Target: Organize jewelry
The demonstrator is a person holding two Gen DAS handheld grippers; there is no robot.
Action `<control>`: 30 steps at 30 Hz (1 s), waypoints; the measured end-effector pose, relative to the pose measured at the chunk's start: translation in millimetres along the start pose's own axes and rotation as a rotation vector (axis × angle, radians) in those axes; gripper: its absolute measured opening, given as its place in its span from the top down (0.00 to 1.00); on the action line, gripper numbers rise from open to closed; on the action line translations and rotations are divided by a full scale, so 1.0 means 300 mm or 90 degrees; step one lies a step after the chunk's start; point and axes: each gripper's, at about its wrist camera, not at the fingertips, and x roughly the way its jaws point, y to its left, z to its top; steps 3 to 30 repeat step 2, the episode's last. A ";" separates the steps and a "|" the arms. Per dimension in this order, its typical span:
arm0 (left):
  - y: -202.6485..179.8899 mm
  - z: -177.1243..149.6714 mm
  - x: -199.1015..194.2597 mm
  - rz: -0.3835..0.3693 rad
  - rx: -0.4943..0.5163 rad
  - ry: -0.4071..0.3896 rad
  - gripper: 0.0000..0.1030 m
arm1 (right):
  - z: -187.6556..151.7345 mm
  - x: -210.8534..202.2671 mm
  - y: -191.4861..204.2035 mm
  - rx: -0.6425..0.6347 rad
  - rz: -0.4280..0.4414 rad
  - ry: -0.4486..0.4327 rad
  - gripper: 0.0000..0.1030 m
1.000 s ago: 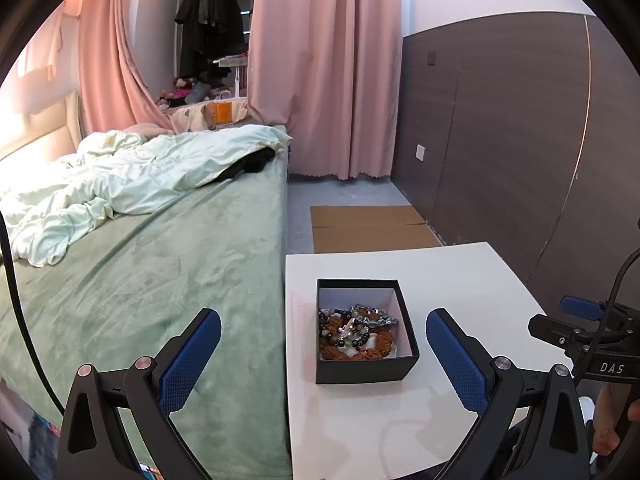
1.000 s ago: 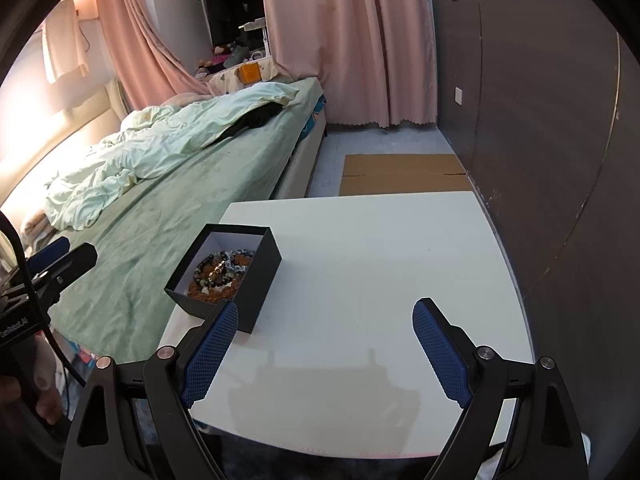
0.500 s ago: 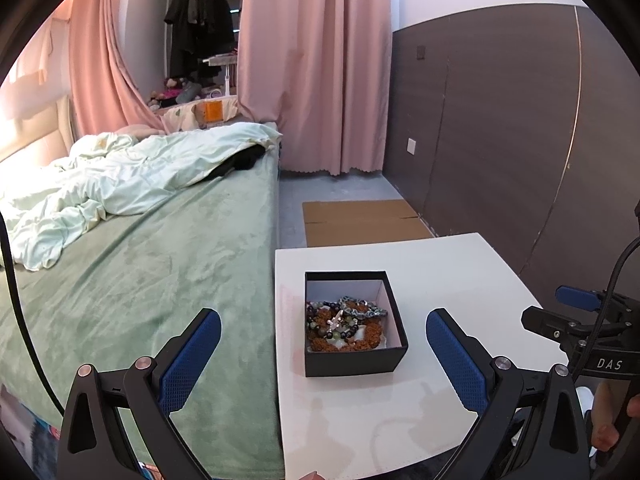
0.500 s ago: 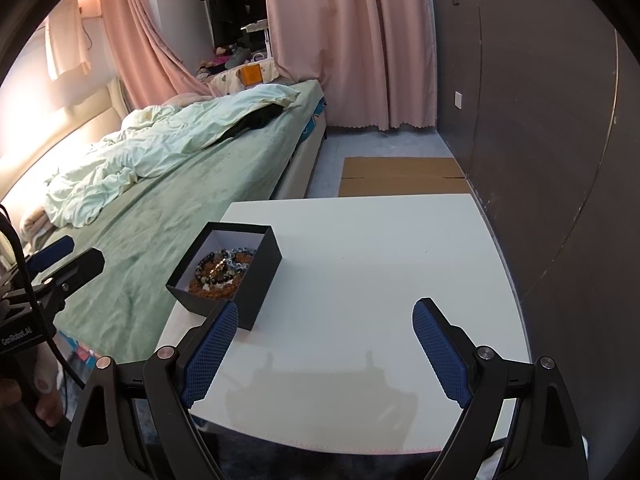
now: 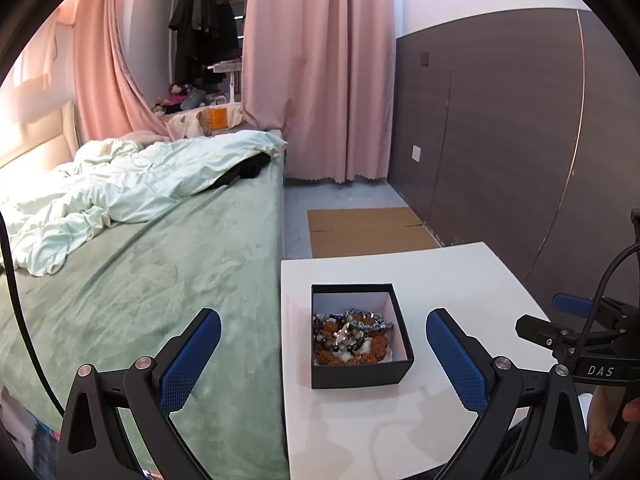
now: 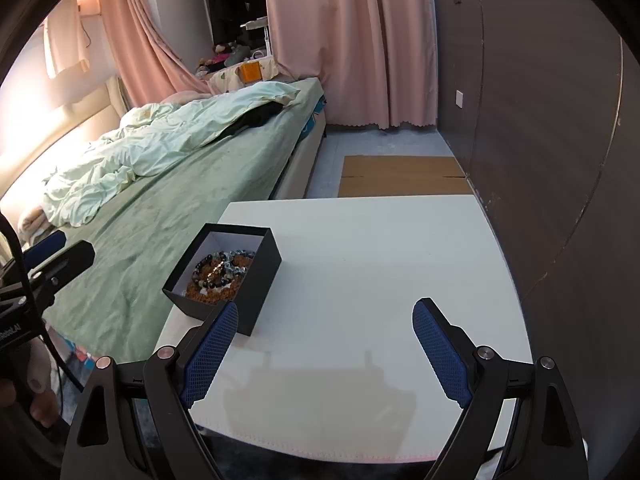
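Observation:
A black open box point(image 5: 360, 372) stands on the white table point(image 5: 440, 280) near its left edge. It holds a heap of bead bracelets point(image 5: 348, 336), brown, grey and dark. My left gripper point(image 5: 320, 344) is open and empty, above and short of the box. The box also shows in the right wrist view point(image 6: 260, 280), with the bracelets point(image 6: 220, 274) inside. My right gripper point(image 6: 324, 336) is open and empty over the table's near part, right of the box; its left finger point(image 6: 208, 352) is close to the box's near corner.
A bed with a green cover point(image 5: 140, 280) and a crumpled pale quilt point(image 5: 120, 188) runs along the table's left side. Flat cardboard point(image 5: 368, 228) lies on the floor beyond the table. A dark panelled wall point(image 5: 500, 140) is on the right, pink curtains point(image 5: 320, 72) behind.
The left wrist view has shifted and drawn back a little, so the box sits slightly lower and more central between the fingers. The right gripper has barely moved. Both stay open.

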 end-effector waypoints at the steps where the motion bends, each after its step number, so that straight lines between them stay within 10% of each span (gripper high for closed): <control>1: -0.002 0.002 0.004 0.001 0.001 0.000 0.01 | -0.002 -0.001 0.003 0.000 0.000 0.000 0.13; 30: -0.003 0.002 0.008 0.001 0.003 0.001 0.01 | -0.001 -0.001 0.002 0.000 0.000 0.000 0.13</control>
